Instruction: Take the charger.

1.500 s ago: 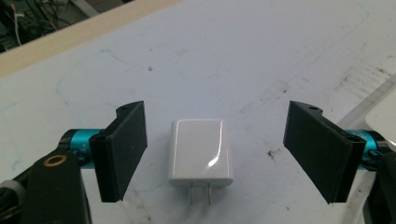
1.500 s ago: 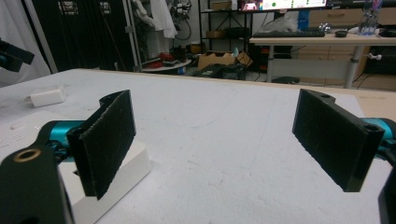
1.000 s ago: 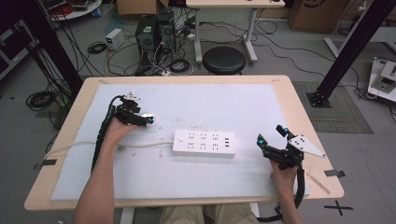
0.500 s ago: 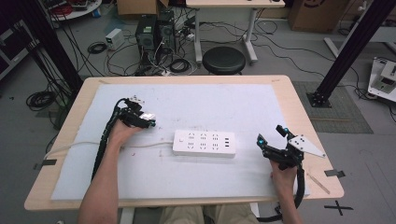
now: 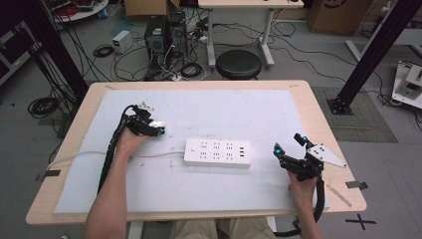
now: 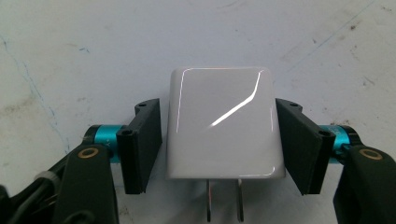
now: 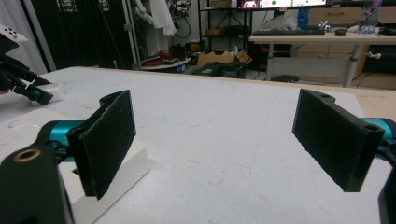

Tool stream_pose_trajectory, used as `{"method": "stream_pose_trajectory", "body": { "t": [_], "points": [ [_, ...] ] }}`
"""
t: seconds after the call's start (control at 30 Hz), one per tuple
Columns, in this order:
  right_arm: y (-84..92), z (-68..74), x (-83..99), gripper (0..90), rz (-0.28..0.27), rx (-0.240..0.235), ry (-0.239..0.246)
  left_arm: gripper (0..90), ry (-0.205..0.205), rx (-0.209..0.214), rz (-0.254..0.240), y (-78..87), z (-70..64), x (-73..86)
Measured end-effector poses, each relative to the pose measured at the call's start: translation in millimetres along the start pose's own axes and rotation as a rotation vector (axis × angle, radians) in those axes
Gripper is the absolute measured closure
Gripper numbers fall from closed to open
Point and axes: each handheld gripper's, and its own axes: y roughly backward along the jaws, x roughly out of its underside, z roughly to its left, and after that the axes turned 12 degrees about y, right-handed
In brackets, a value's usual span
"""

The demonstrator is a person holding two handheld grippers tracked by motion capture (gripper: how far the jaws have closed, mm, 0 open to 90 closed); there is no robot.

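A white plug adapter (image 6: 222, 135) sits between the jaws of my left gripper (image 6: 219, 140), prongs toward the camera, both pads against its sides. In the high view that gripper (image 5: 159, 128) holds the adapter (image 5: 158, 123) low over the left part of the white mat (image 5: 224, 109), just left of a white power strip (image 5: 217, 153). I cannot tell whether the adapter touches the mat. My right gripper (image 5: 287, 143) stands open to the right of the strip, with nothing between its pads. From the right gripper view (image 7: 219, 126), the strip's end (image 7: 116, 177) lies at lower left and the adapter (image 7: 52, 92) far left.
The strip's white cord (image 5: 99, 155) runs left across the mat and off the table's left edge. The wooden table (image 5: 321, 119) rims the mat. Beyond the far edge are a black stool (image 5: 239, 63), computer cases and floor cables.
My left gripper has drifted a little to the right and toward the person, closer to the power strip. The right gripper and the strip have stayed put.
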Motion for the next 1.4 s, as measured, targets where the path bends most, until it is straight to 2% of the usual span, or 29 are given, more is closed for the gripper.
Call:
{"method": "stream_pose_trajectory", "body": {
  "t": [0.17,0.63,1.03,1.4],
  "points": [
    [0.0,0.1,-0.1,13.5,-0.001,-0.001,0.001,42.3,-0.002,0.005,-0.010,1.0,-0.8,1.4],
    [-0.1,0.0,-0.1,13.4,-0.002,-0.002,0.002,42.6,0.014,-0.007,-0.023,2.4,-1.9,3.5],
    [0.0,0.2,-0.1,13.4,-0.001,-0.006,0.001,42.5,0.008,-0.011,-0.060,15.3,-7.3,1.7],
    [-0.1,0.3,-0.1,13.5,-0.003,-0.007,0.003,42.5,-0.087,-0.005,-0.116,38.9,-47.5,-4.9]
  ]
}}
